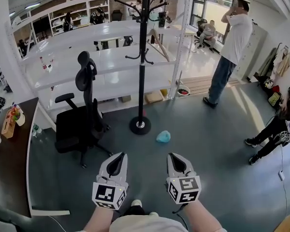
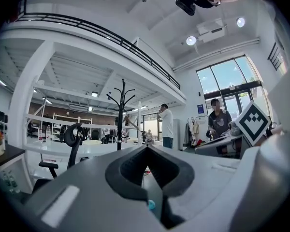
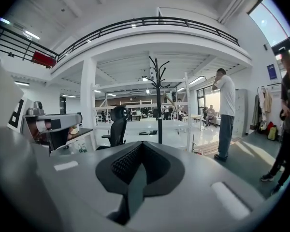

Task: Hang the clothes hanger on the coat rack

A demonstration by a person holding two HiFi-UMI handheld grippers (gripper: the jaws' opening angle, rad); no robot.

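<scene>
The black coat rack [image 1: 142,57] stands on its round base on the grey floor, straight ahead of me, with several curved hooks at its top. It also rises beyond the jaws in the left gripper view [image 2: 120,115] and the right gripper view [image 3: 159,100]. I cannot make out a clothes hanger in any view. My left gripper [image 1: 121,154] and right gripper [image 1: 172,155] are held side by side low in the head view, pointing toward the rack and well short of it. Both are shut with nothing between the jaws [image 2: 146,148] [image 3: 141,144].
A black office chair [image 1: 84,120] stands left of the rack by a dark desk [image 1: 9,149]. A teal object [image 1: 163,137] lies on the floor near the rack's base. White tables [image 1: 101,57] run behind. One person [image 1: 232,47] stands at the right; another [image 1: 275,129] is at the right edge.
</scene>
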